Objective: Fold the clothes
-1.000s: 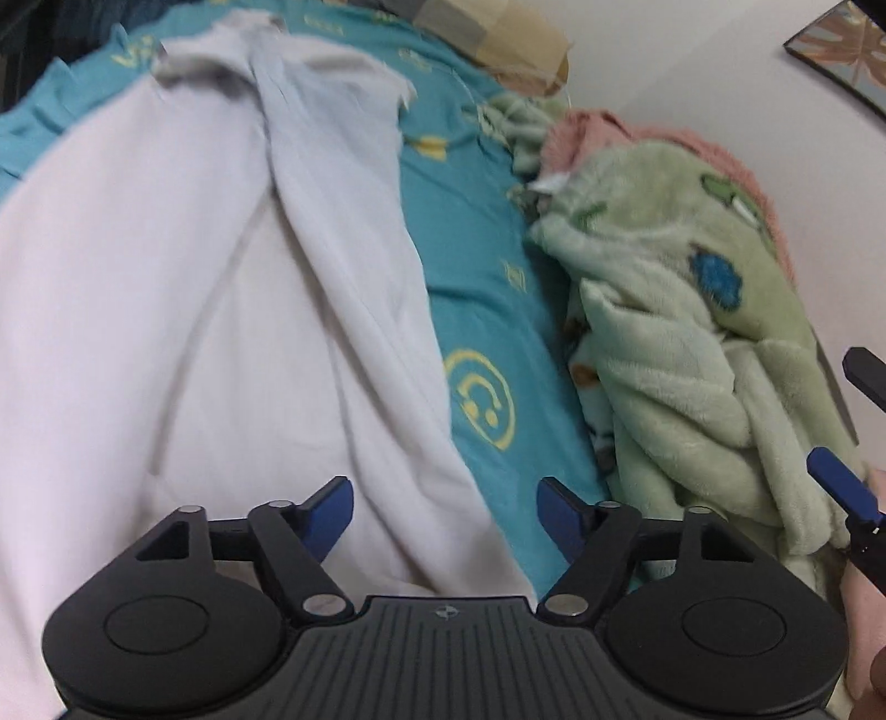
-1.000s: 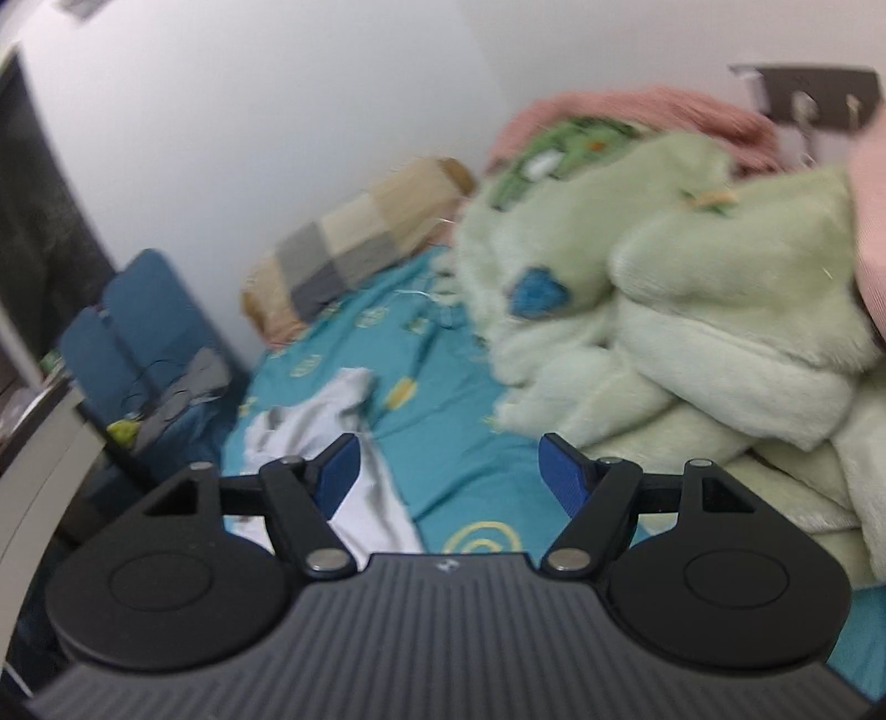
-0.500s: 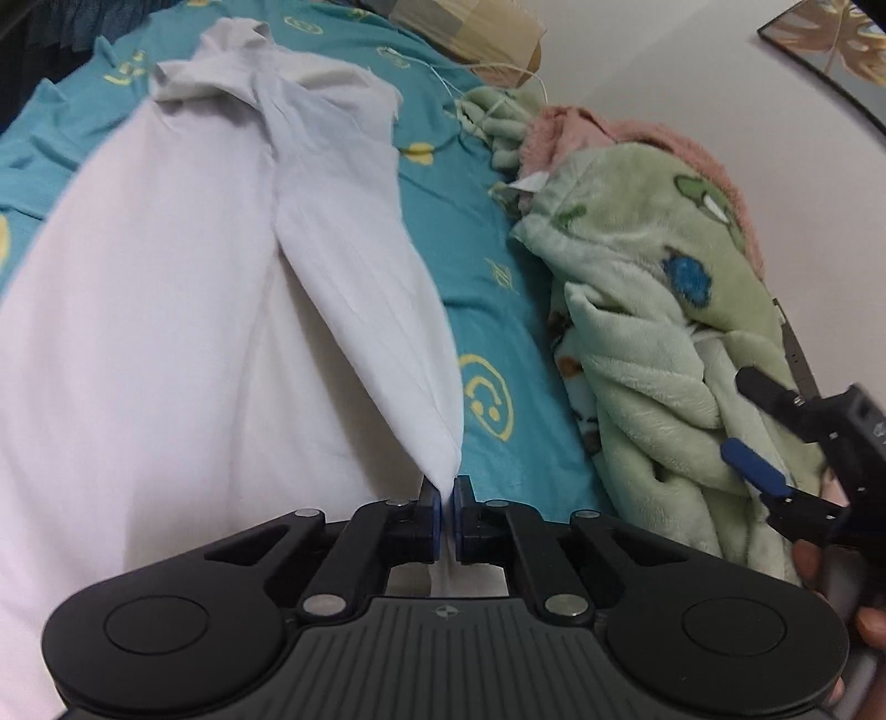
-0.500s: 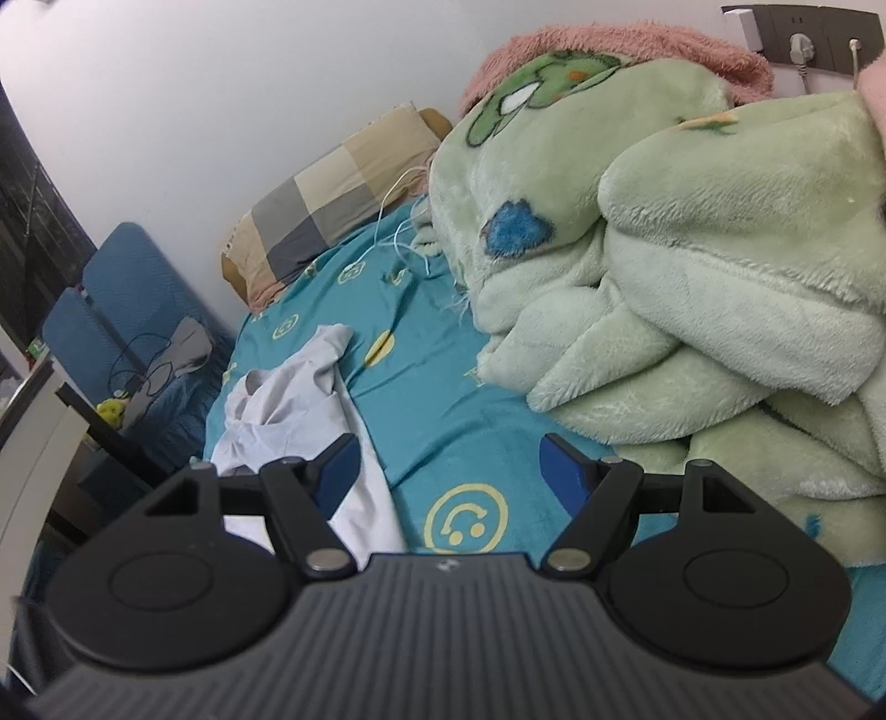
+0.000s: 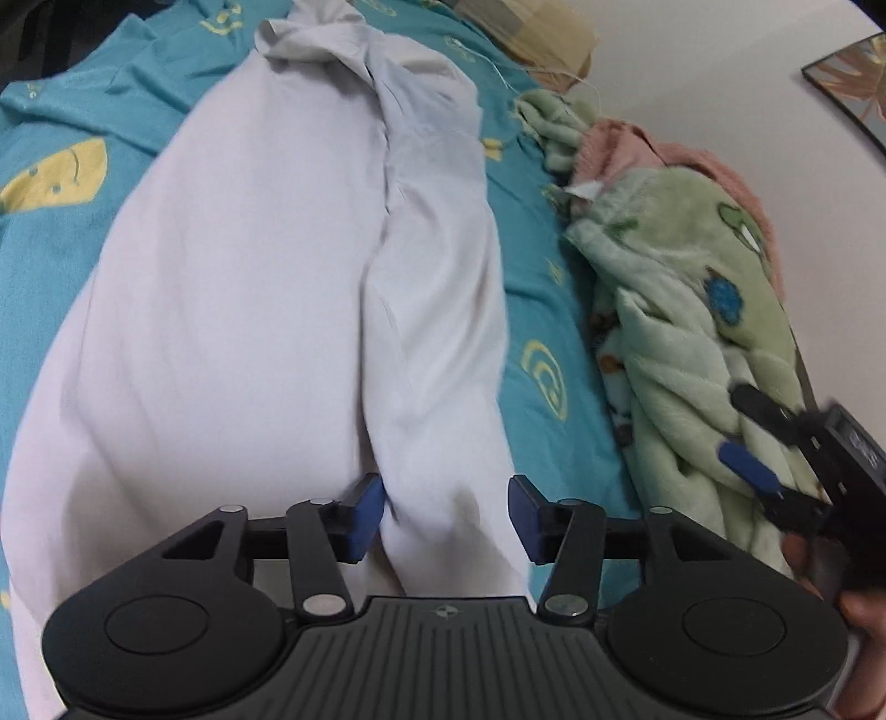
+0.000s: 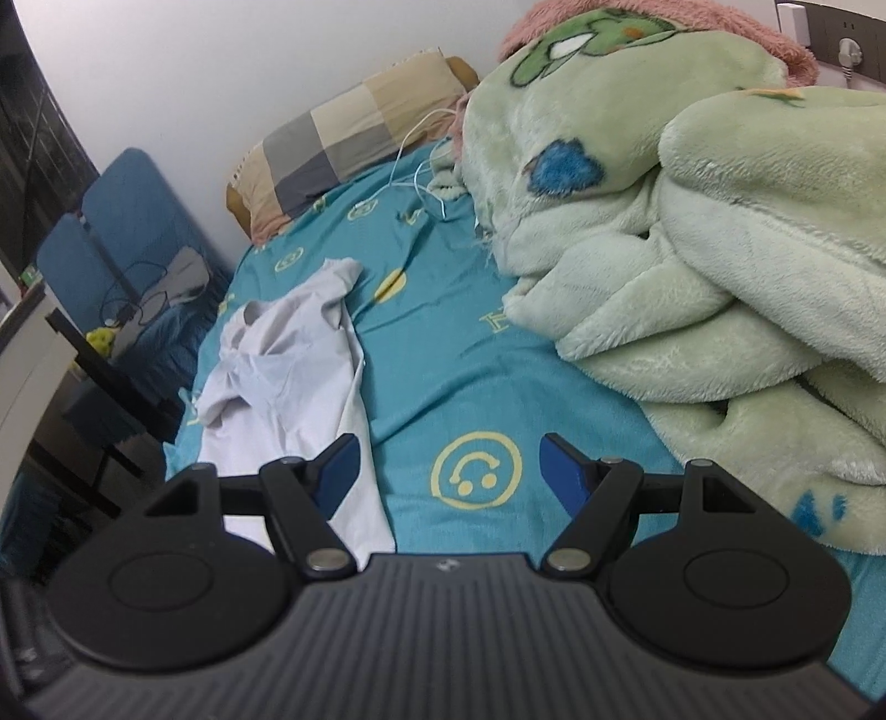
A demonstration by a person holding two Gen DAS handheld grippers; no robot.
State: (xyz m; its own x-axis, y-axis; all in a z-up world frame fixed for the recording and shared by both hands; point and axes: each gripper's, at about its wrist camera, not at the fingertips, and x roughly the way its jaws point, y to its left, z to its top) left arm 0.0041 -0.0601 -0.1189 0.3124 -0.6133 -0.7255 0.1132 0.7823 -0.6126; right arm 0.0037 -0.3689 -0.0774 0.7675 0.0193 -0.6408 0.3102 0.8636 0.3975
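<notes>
The white garment (image 5: 266, 310) lies spread lengthwise on my bed, on the teal sheet (image 5: 531, 260) printed with yellow smiley faces. My left tool (image 5: 446, 519) points down over its near end, and its jaws have just been opening: the blue pads (image 5: 365, 518) stand apart, with a folded strip of the white cloth running between them, loose, neither pad pressing on it. That strip is the garment's right-hand side laid over onto the body, making a long ridge up toward the rumpled collar end at the far side of the bed.

My right tool (image 6: 448, 473) is tilted down over the sheet with its jaws spread wide and nothing between them. Below the gap sits one yellow smiley face (image 6: 476, 471); the edge of the white garment reaches just under its left finger. In the left wrist view this same tool shows at the right edge, held in my hand (image 5: 858, 603) over the green blanket, well off the garment.

Beyond the tools, the fluffy green blanket (image 6: 692, 238) is heaped along the wall side of the bed, with a pink one (image 6: 653, 22) showing behind its top. A checked pillow (image 6: 343, 138) lies at the head of the bed, thin white cables (image 6: 421, 183) trailing from it across the sheet. A blue chair (image 6: 133, 232) stands off the bed's far corner.
</notes>
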